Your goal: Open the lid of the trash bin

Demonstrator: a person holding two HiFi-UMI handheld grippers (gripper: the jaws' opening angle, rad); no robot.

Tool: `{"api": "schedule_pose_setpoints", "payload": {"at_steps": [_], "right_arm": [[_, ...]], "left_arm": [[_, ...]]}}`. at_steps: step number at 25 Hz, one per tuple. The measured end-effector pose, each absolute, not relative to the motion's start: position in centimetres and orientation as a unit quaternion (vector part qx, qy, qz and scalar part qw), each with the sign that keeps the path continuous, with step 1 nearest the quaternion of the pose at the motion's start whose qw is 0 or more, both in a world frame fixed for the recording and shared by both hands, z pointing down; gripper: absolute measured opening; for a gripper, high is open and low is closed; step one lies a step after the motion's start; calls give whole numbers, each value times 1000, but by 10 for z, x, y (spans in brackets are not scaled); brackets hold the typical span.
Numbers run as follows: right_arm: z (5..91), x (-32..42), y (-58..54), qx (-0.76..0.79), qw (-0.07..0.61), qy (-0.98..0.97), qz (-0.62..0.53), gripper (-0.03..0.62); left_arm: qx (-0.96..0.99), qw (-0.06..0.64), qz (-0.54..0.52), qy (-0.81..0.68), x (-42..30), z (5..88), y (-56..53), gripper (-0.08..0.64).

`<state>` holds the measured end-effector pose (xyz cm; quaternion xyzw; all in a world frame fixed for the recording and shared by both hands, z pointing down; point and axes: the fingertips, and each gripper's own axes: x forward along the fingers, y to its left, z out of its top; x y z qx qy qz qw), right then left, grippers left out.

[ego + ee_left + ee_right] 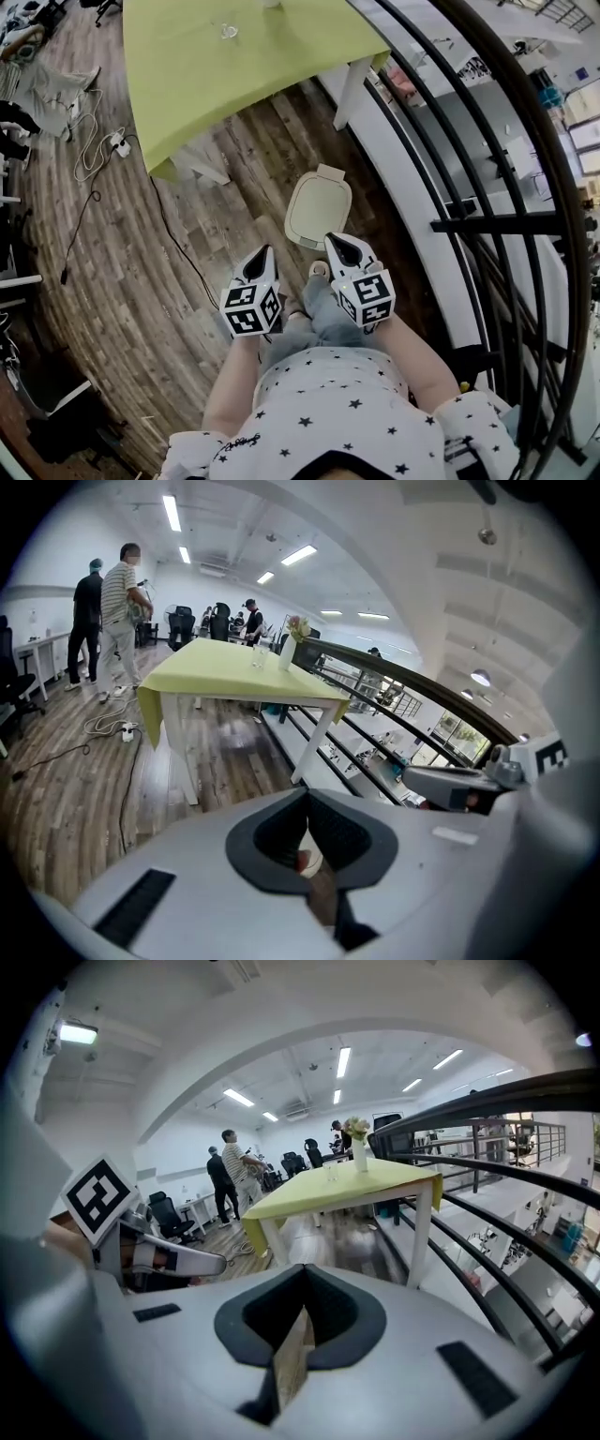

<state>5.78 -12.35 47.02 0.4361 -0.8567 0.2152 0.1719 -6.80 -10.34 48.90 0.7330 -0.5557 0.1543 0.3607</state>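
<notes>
Green-topped table [234, 66] on wood floor [122, 281] beside black railing [506, 187].

The left gripper [307, 803] has its dark-padded jaws closed tip to tip, with only a thin slit of wooden floor showing below where they meet. Beyond them stands a yellow-green table [234, 672] on white legs, with a flower vase [288, 651] and a glass [258, 656] on top. A black railing [403, 682] curves along the right, two people [112, 611] stand far left, and the right gripper [417, 778] pokes in at the right.
</notes>
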Motion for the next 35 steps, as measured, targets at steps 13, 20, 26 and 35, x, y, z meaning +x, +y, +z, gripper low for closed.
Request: {"api": "schedule_pose_setpoints", "payload": {"at_steps": [13, 20, 26, 35], "right_arm": [[585, 30, -119, 392, 262, -846, 251, -8], [661, 28, -113, 401, 292, -825, 271, -8], [716, 25, -106, 396, 317, -816, 279, -8], [798, 16, -99, 403, 338, -795, 302, -8]], "left_arm": [[710, 389, 163, -564, -84, 542, -112, 12], [711, 402, 176, -549, -88, 593, -103, 12], [709, 409, 179, -546, -90, 629, -98, 12], [707, 418, 189, -539, -98, 683, -84, 12]]}}
